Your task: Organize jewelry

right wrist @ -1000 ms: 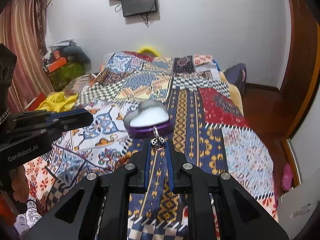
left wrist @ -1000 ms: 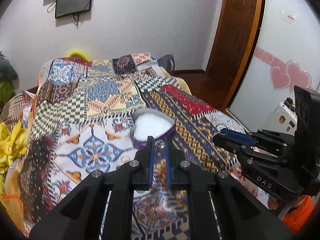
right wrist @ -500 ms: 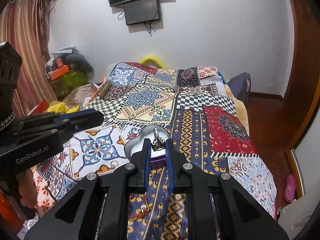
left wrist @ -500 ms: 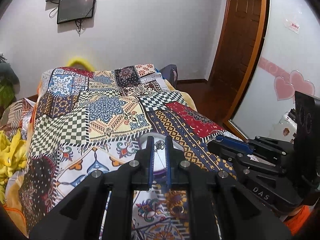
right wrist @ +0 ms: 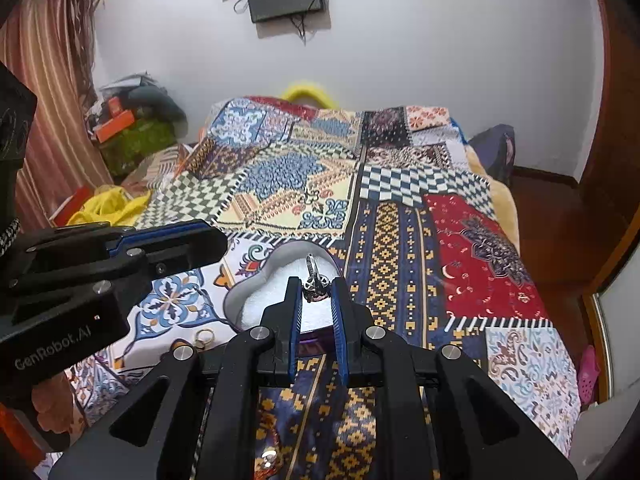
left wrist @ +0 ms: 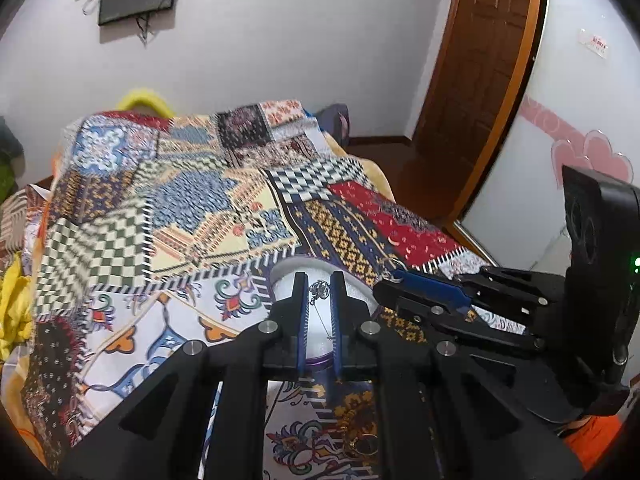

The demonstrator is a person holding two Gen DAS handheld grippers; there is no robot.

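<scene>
A heart-shaped purple jewelry box (right wrist: 256,296) with white padding lies open on the patchwork bedspread; it also shows in the left wrist view (left wrist: 320,332). My left gripper (left wrist: 319,286) is shut on a silver pendant (left wrist: 319,289) whose thin chain hangs down over the box. My right gripper (right wrist: 316,286) is shut on a silver earring (right wrist: 314,280) just above the box's padding. In the left wrist view the right gripper (left wrist: 394,276) sits to the right of the box. In the right wrist view the left gripper (right wrist: 218,240) sits to the left of the box.
Gold rings (right wrist: 204,337) lie on the bedspread left of the box, and more small jewelry (left wrist: 362,446) lies near the bed's front edge. The bedspread (right wrist: 392,240) stretches back to the wall. A wooden door (left wrist: 476,80) stands right; clutter (right wrist: 128,128) is piled left.
Both grippers have moved forward and down toward the box, each keeping its piece. The box now lies right under both sets of fingertips.
</scene>
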